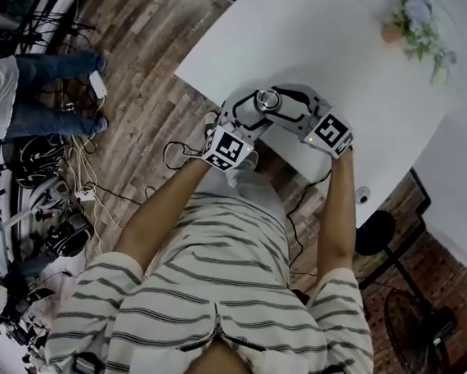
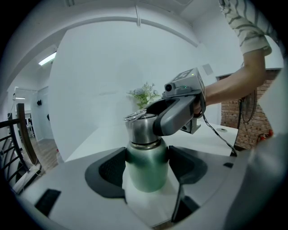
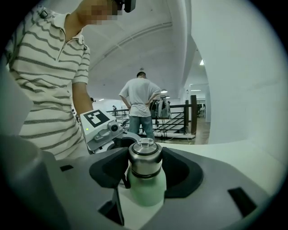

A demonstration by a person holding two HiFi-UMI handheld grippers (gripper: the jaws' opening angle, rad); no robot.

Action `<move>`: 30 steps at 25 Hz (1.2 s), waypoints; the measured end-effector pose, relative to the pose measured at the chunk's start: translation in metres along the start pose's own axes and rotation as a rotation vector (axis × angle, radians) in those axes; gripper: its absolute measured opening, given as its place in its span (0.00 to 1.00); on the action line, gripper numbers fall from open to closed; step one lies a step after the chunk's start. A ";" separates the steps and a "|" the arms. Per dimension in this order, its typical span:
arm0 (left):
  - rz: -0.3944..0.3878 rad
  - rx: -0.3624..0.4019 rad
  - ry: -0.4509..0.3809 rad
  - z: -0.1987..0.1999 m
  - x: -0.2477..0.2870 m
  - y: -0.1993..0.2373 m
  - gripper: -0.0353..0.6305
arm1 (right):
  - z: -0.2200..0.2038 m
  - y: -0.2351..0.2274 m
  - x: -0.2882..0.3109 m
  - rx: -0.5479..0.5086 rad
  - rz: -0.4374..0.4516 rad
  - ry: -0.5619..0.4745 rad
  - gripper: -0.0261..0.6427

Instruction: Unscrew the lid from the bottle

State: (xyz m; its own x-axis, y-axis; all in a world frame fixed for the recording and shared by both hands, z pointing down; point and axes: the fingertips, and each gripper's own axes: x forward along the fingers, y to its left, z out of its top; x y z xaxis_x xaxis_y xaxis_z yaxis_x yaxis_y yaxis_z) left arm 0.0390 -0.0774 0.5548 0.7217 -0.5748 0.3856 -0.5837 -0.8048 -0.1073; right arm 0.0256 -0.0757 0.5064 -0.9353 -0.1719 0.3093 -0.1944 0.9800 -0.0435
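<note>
A white surface (image 1: pixel 313 42) carries a pot of flowers (image 1: pixel 414 19) at about 1 o'clock from the bottle (image 2: pixel 145 175), well apart from it. On the wooden floor (image 1: pixel 146 67) at 9 o'clock stands a person in jeans (image 1: pixel 29 92), with tangled cables (image 1: pixel 55 165) at 8 o'clock.

The bottle is upright at the near edge of the surface. The left gripper (image 2: pixel 146 164) is clamped on its green body, a pad on each side. The right gripper (image 3: pixel 145 161) is closed partway on the steel lid (image 3: pixel 145 155), and its grey jaw hides part of the lid from the left gripper view.
</note>
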 end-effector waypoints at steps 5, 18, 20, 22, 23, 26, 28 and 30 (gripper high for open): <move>-0.004 -0.002 -0.004 0.003 0.002 0.002 0.51 | 0.003 -0.003 -0.001 -0.017 0.012 0.015 0.40; 0.002 -0.004 -0.008 0.003 0.001 0.002 0.51 | 0.010 -0.004 -0.010 0.091 -0.303 -0.064 0.56; 0.006 -0.002 -0.007 0.002 -0.001 0.002 0.51 | 0.012 -0.005 -0.012 0.109 -0.447 -0.075 0.51; 0.007 -0.003 -0.006 0.000 -0.001 0.002 0.51 | 0.012 -0.005 -0.013 0.160 -0.566 -0.095 0.50; 0.007 -0.003 -0.006 0.001 0.000 0.002 0.51 | 0.011 -0.005 -0.014 0.184 -0.612 -0.104 0.49; 0.009 -0.002 -0.005 0.001 0.001 0.003 0.51 | 0.008 -0.003 -0.012 0.219 -0.717 -0.123 0.47; 0.011 -0.002 -0.005 0.002 0.002 0.002 0.51 | 0.008 -0.003 -0.011 0.204 -0.778 -0.122 0.46; 0.010 -0.003 -0.006 0.002 0.003 0.001 0.51 | 0.005 -0.006 -0.010 0.195 -0.829 -0.099 0.44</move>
State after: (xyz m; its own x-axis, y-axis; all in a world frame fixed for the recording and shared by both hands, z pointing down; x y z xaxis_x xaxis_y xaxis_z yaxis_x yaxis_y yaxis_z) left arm 0.0412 -0.0806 0.5538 0.7182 -0.5835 0.3791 -0.5919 -0.7987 -0.1083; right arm 0.0347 -0.0808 0.4988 -0.4882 -0.8419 0.2297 -0.8657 0.5005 -0.0056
